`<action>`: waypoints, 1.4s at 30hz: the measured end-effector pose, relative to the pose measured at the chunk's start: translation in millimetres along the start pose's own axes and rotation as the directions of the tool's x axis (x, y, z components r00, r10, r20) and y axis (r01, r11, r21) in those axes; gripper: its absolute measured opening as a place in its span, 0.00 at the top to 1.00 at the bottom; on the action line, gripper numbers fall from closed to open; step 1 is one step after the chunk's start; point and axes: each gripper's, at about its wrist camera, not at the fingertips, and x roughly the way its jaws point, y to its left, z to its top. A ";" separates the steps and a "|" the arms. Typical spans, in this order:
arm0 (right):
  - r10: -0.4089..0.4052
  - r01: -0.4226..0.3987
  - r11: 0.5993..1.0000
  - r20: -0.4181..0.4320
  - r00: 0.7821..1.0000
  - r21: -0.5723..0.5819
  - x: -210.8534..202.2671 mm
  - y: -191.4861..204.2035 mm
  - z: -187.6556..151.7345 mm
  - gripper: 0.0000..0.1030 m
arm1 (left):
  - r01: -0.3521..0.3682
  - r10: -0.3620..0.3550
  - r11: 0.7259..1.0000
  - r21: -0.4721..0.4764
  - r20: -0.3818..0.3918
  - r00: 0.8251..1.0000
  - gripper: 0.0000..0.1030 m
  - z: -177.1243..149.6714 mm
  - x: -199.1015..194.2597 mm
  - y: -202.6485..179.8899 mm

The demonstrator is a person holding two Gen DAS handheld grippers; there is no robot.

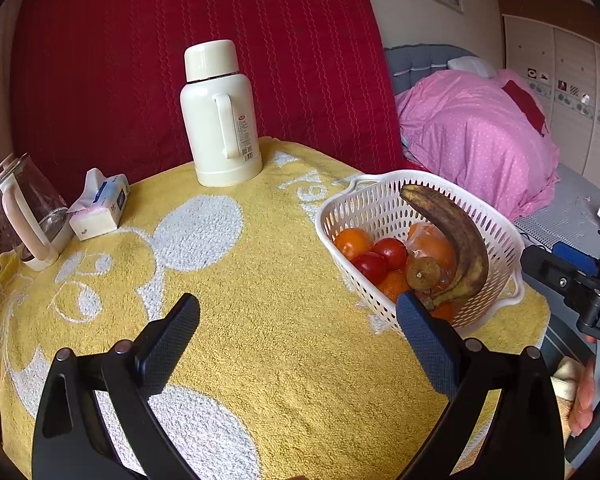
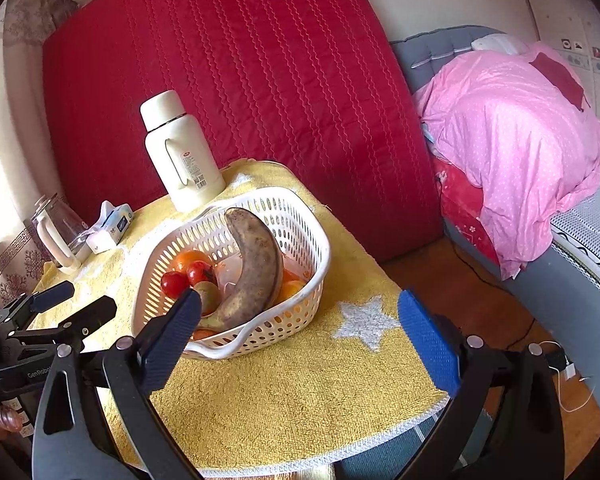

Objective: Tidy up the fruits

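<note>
Both tongs (image 1: 298, 322) (image 2: 300, 320) apparently open, empty.

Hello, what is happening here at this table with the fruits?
A person holds a gripper in each hand above a table with a yellow towel. The left gripper and right gripper are both open and hold nothing. The fruit, including a browned banana, oranges and red fruits, already lies in the white basket.

The brown-spotted overripe banana (image 2: 254, 268) and the blue-padded finger (image 1: 424, 336) cover several fruits in the white perforated plastic basket (image 1: 380, 208). The label print on the cream insulated flask (image 1: 220, 116) is too small to read. The clear glass kettle (image 1: 24, 216) is cut by the left edge.
</note>
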 end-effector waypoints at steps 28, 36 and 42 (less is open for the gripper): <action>0.004 -0.004 0.991 -0.002 1.000 -0.134 -2.7 23.4 -6.0 0.03 | -0.103 0.103 0.991 0.082 0.009 0.995 0.05 -2.0 3.1 -13.6; 0.000 0.000 0.990 0.000 1.000 -0.141 -3.1 24.6 -6.1 0.03 | -0.107 0.107 0.990 0.086 0.010 0.994 0.05 -1.7 2.6 -15.1; 0.000 0.001 0.989 0.002 1.000 -0.150 -3.8 26.3 -6.7 0.03 | -0.105 0.105 0.991 0.079 0.007 0.994 0.05 -1.6 2.0 -15.7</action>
